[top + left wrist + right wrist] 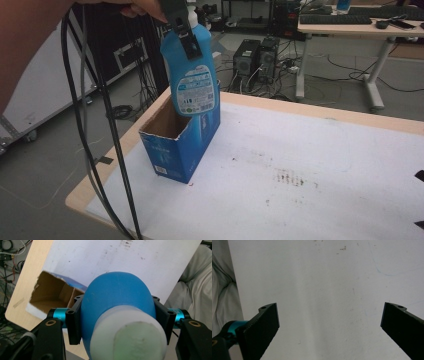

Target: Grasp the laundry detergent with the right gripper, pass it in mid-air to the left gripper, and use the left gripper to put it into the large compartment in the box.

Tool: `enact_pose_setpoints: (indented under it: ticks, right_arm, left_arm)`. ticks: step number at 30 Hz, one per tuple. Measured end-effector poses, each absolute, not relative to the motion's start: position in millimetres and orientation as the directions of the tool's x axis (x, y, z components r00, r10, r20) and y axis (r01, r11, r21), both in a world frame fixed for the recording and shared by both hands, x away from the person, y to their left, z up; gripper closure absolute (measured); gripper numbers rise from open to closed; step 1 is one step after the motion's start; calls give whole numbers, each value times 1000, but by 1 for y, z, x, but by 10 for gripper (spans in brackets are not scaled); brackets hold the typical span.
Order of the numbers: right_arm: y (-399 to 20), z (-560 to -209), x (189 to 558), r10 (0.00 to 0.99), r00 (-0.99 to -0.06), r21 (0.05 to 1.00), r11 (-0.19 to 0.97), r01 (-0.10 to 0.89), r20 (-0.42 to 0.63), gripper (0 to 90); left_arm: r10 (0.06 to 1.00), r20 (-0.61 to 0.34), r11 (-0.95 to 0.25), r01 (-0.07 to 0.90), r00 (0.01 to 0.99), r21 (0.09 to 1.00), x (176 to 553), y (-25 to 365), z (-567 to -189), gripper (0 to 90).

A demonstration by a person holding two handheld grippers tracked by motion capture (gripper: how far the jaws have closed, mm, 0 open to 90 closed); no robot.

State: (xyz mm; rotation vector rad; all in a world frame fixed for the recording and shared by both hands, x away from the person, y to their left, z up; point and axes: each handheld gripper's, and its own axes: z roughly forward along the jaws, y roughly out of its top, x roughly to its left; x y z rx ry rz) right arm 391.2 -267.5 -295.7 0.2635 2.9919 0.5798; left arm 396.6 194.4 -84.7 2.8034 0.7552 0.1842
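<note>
The blue bottle [192, 75] is smooth, glossy plastic, rounded at the shoulders, with a matte white cap [128, 336] and a printed label low on its body. The left gripper [184, 30] has its two black jaws clamped on the bottle's neck end, one at either side; in the left gripper view they sit at three and nine o'clock around the blue shoulder, pads pressed flat against it. The bottle hangs upright in the air, cap at twelve o'clock, its base just above the open mouth of the blue carton [177, 145].

The carton is thin printed cardboard, blue outside and raw brown inside, square-cornered, its top flaps torn ragged. It stands near the left edge of the table [310, 165], which is pale wood under a white sheet flecked with small dark stains.

The right gripper [329, 325] hovers over bare white sheet with its jaws wide apart and nothing between them.

Two black cables [95, 150] trail down at about eight o'clock from the bottle, clear of the carton's mouth.
</note>
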Motion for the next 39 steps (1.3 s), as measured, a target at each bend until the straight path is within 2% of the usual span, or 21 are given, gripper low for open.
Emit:
enact_pose_setpoints:
  ticks: [22,30,39]
  right_arm:
    - [-257,-297,405,190,-981,370,914,165,-32,11]
    - [-258,-297,405,192,-981,372,913,167,-31,11]
    - [-262,-296,403,204,-978,370,912,179,-30,12]
  left_arm:
    - [576,71,-805,549,815,228,398,250,-92,379]
    - [570,54,-809,550,820,208,405,253,-116,379]
    - [542,49,-829,525,839,194,414,250,-160,379]
